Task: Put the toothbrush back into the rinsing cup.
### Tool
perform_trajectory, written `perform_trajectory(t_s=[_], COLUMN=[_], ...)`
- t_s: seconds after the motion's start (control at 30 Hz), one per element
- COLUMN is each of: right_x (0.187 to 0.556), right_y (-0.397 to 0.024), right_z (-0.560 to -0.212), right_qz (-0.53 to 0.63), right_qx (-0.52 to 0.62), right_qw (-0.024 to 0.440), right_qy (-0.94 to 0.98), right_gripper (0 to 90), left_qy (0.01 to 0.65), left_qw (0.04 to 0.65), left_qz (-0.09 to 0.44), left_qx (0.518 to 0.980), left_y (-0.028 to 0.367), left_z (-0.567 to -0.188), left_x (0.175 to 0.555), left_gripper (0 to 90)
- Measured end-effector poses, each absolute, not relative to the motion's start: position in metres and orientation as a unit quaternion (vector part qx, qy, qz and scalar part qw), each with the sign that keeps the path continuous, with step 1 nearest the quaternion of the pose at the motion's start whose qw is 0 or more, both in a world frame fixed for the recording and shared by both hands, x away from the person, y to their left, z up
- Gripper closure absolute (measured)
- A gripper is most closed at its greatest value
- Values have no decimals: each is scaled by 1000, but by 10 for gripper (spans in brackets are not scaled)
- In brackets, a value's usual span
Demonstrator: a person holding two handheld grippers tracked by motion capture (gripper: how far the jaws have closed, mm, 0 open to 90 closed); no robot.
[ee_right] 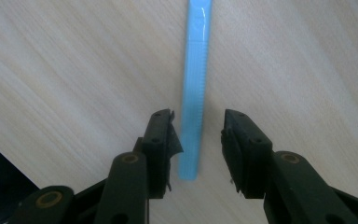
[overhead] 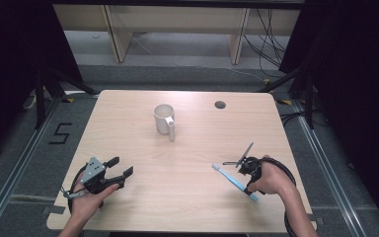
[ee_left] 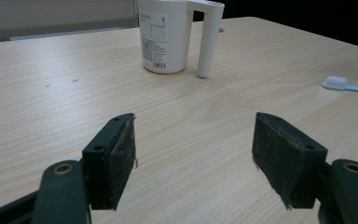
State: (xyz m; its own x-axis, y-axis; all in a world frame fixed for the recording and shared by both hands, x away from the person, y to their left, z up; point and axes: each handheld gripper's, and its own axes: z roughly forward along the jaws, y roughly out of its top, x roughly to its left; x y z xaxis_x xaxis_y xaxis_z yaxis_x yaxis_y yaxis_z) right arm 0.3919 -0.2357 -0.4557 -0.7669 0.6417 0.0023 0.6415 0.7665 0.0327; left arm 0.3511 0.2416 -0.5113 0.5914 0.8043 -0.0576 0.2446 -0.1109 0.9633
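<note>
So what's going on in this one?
A person works at a wooden table with a gripper in each hand. The right gripper straddles the handle of a blue toothbrush lying flat, its pads not yet pressing on it. The left gripper waits open, aimed toward a white mug standing farther back.

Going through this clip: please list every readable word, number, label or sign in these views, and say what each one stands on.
"5": black tape mark on the grey floor, left of the table.
Printed label on the white mug: small text, a line drawing and what may be a barcode, all too small and blurred to read.
Blue toothbrush: no writing visible.
</note>
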Motion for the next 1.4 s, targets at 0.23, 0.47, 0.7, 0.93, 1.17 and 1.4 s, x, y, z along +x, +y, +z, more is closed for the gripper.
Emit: perform_trajectory(t_s=[0.23,0.47,0.7,0.93,1.17,1.4], right_x=[398,402,404,407,411,412], right_y=[-228,-223,-216,-212,-207,-207], right_z=[-459,-461,-463,-466,-468,-472], right_qz=[15,9,-2,-1,3,2], right_qx=[337,339,344,343,341,354], right_qw=[10,9,11,10,10,2], right_qy=[941,941,939,939,940,935], right_gripper=[658,671,681,686,714,720], left_qy=[381,380,378,379,376,373], left_qw=[544,544,544,544,543,552], left_qz=[254,254,255,254,254,253], left_qx=[703,704,704,705,707,702], left_y=[242,242,242,242,241,241], left_z=[-510,-510,-510,-510,-510,-511], left_x=[349,349,350,350,350,351], left_gripper=[298,298,298,298,299,299])
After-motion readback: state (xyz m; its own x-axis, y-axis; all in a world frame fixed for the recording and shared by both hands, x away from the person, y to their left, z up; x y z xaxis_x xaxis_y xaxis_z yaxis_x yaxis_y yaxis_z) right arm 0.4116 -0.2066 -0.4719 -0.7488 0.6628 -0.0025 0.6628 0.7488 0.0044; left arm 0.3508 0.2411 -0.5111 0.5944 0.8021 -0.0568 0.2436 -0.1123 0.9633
